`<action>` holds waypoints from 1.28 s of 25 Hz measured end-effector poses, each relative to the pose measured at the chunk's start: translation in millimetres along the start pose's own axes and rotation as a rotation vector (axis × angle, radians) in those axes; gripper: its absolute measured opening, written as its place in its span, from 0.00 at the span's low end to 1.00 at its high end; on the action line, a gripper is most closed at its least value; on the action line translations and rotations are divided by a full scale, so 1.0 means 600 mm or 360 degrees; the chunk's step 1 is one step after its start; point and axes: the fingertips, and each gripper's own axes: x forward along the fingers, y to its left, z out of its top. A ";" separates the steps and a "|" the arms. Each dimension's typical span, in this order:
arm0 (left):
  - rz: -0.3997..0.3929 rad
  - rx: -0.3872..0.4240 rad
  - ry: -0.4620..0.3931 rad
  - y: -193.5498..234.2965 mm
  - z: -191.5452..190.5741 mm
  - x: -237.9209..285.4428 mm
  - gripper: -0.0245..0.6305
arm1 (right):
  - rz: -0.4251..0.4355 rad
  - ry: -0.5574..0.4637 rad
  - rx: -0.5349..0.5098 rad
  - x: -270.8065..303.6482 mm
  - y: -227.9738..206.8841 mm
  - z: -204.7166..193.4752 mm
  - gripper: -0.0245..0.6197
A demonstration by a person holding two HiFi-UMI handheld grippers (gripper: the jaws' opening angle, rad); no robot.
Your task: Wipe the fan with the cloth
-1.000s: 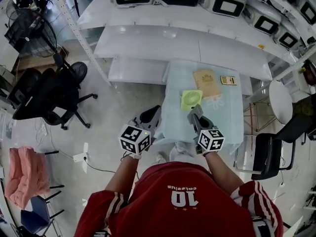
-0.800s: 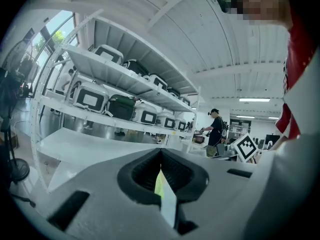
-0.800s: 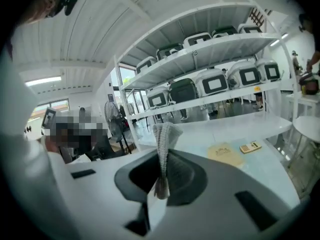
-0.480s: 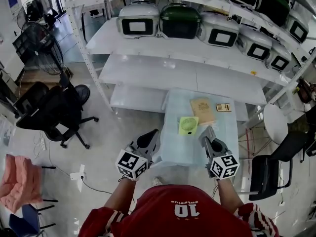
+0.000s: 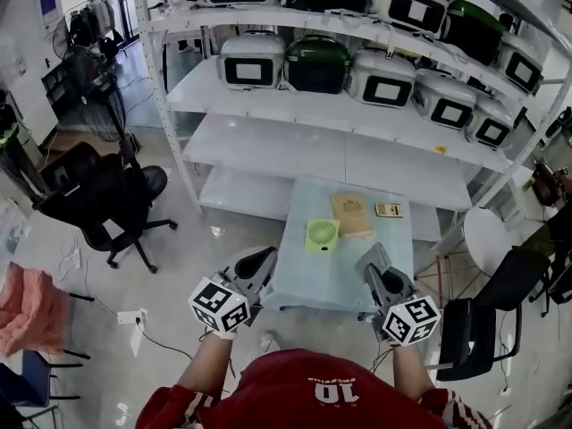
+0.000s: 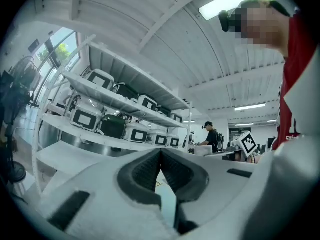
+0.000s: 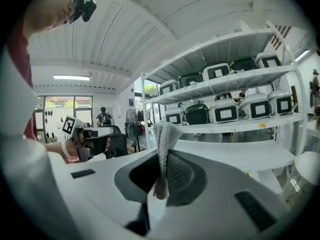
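A small green fan (image 5: 322, 235) lies flat on the pale blue table (image 5: 335, 280), near its far left side. My right gripper (image 5: 369, 257) hangs over the table's near right edge, short of the fan. In the right gripper view the right gripper (image 7: 162, 156) is shut on a grey knitted cloth (image 7: 164, 134), whose fold sticks up past the tips. My left gripper (image 5: 264, 256) is held just off the table's near left corner. Its jaws (image 6: 160, 151) are pressed together with nothing between them.
A tan book (image 5: 351, 214) and a small calculator (image 5: 388, 210) lie at the table's far end. White shelving (image 5: 295, 150) with several boxy appliances stands behind. A black office chair (image 5: 98, 199) is at the left, another chair (image 5: 487, 315) and a round stool (image 5: 487, 239) at the right.
The head view has tilted up and drawn back, showing more shelving. Both grippers have pulled back toward my body, farther from the fan, and spread apart. Their jaws stay shut.
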 end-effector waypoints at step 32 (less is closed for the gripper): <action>0.0145 0.0210 0.0004 -0.458 -0.017 -0.192 0.04 | 0.0031 -0.0356 0.0013 -0.470 0.055 0.010 0.07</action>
